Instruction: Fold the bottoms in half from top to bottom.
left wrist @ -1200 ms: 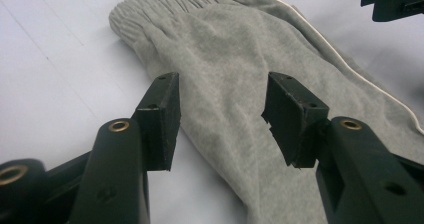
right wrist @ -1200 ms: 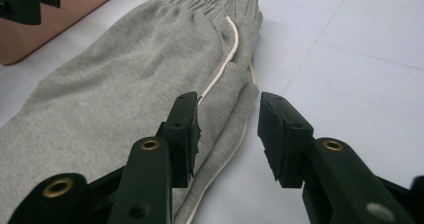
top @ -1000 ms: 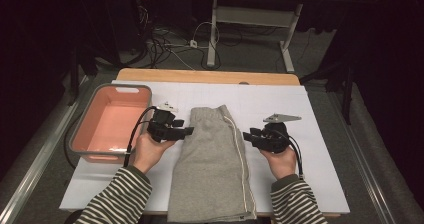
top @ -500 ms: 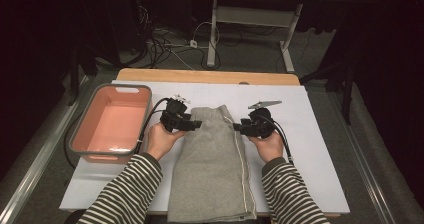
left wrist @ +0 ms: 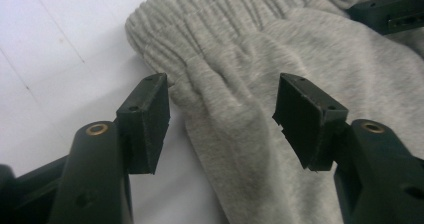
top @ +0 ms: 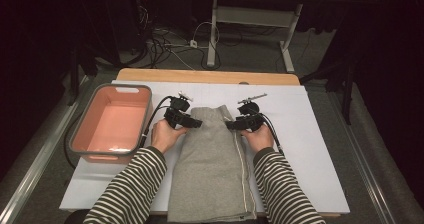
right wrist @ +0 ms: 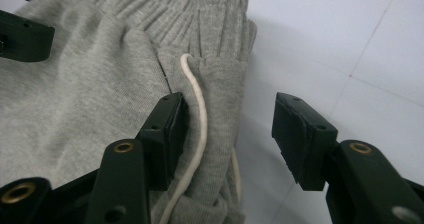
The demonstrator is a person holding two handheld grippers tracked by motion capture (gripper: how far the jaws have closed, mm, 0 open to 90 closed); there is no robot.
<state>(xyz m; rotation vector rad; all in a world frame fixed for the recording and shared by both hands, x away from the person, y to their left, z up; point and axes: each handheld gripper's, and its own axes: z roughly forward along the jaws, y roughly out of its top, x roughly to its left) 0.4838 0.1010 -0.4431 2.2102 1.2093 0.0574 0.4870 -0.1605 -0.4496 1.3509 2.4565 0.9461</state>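
The grey pants (top: 212,159) lie lengthwise on the surface (top: 310,149), waistband far. Left claw (top: 192,122) and right claw (top: 235,124), both spread and just opening, straddle its two corners (nothing pinched yet).

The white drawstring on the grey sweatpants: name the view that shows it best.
The right gripper view: the drawstring runs close-up beside the waistband, by one jaw. The high view shows a thin pale line along the sweatpants. The left gripper view shows grey fabric.
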